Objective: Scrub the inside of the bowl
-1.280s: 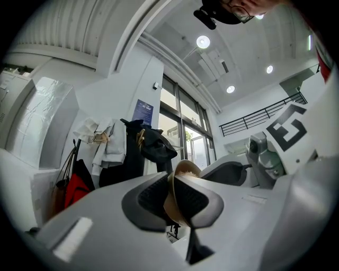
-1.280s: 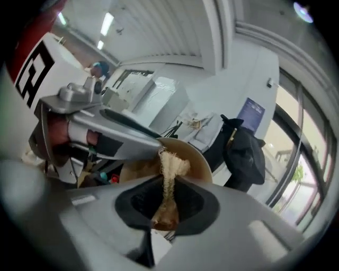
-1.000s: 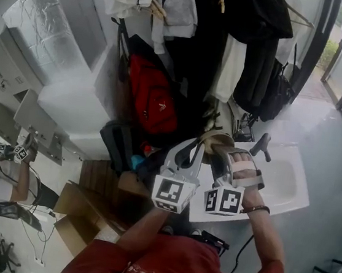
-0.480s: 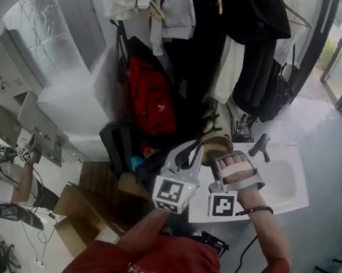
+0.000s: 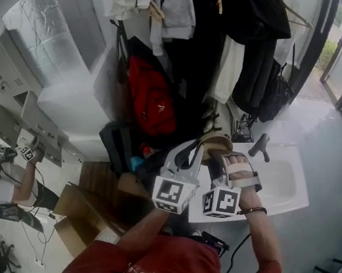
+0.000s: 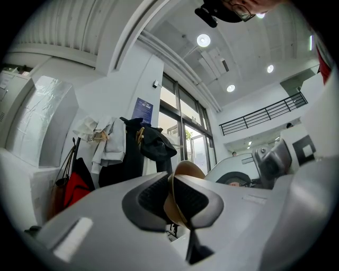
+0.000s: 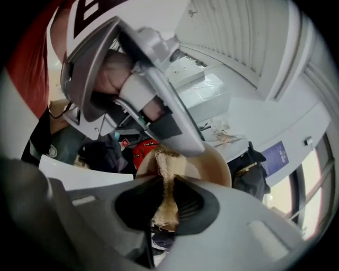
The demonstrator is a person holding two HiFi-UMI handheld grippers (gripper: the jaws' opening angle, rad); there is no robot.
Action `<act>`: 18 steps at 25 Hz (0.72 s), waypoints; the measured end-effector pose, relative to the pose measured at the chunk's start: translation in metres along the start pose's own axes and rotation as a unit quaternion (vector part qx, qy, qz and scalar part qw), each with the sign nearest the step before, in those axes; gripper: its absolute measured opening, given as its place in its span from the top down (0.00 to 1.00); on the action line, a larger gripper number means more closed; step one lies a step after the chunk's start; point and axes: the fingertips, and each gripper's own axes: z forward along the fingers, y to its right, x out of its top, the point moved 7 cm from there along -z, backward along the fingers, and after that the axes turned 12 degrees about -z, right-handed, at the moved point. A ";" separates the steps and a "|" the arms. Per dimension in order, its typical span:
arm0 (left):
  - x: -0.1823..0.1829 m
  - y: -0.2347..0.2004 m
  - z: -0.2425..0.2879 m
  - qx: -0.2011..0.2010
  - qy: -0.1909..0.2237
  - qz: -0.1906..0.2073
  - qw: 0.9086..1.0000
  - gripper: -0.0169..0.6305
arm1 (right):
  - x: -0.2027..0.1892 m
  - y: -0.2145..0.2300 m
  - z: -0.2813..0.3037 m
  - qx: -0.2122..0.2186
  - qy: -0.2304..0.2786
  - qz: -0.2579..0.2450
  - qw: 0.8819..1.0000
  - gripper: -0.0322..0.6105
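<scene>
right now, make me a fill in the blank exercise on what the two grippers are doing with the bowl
1. The left gripper is shut on the ____ of the tan bowl.
2. The right gripper is shut on a beige fibrous scrubber that reaches into the ____ of the bowl.
3. In the head view, a ____ backpack hangs behind the bowl.

Missing words: rim; inside; red
</scene>
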 end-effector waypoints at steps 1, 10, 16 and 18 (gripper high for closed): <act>0.001 0.000 -0.001 0.000 0.001 0.000 1.000 0.91 | 0.000 0.002 0.000 0.002 0.004 0.020 1.000 0.87; 0.004 0.001 -0.001 -0.001 0.007 0.002 1.000 0.91 | -0.012 0.021 0.000 0.022 0.050 0.254 0.966 0.87; 0.005 0.002 -0.003 0.000 0.010 0.002 1.000 0.91 | -0.020 0.031 -0.003 0.015 0.080 0.395 0.915 0.87; 0.005 0.002 -0.004 0.001 0.011 0.000 1.000 0.91 | -0.023 0.032 -0.003 0.013 0.087 0.443 0.892 0.87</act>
